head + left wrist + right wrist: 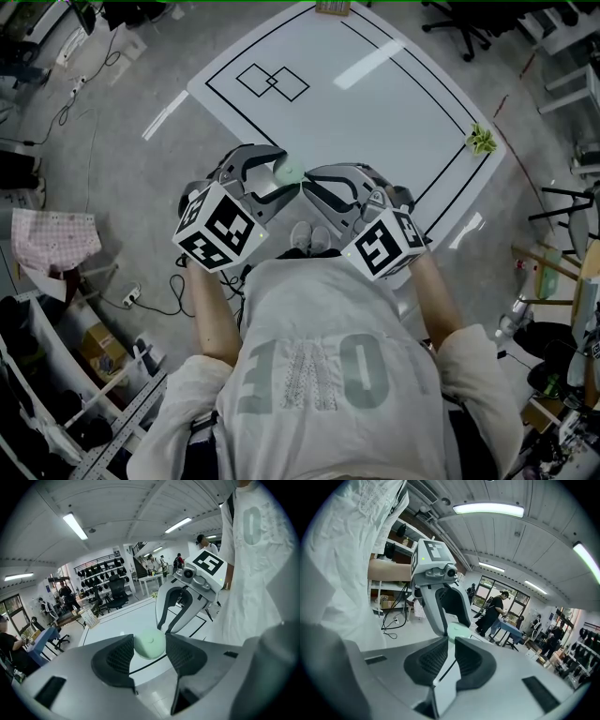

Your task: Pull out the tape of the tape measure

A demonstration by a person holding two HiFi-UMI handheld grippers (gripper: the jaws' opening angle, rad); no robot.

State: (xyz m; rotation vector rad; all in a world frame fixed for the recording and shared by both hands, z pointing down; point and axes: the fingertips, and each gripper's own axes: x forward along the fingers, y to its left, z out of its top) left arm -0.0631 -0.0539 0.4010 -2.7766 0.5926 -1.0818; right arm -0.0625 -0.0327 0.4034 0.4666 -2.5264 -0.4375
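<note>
A pale green round tape measure (288, 172) hangs just above the near edge of the white table (375, 103). My left gripper (281, 171) is shut on it, and in the left gripper view the tape measure (150, 645) sits squeezed between both dark pads (121, 657). My right gripper (305, 184) comes in from the right, its tip at the case's side. In the right gripper view its pads (435, 660) stand almost together, with a pale strip in the slit and the green case (457, 630) just past them. The tape's end itself is hidden.
Black rectangles are marked on the table, a yellow-green object (481, 141) lies at its right edge, and a small box (330, 7) stands at the far edge. Cables, a pink cloth (52, 234) and office chairs surround the table. People stand in the background.
</note>
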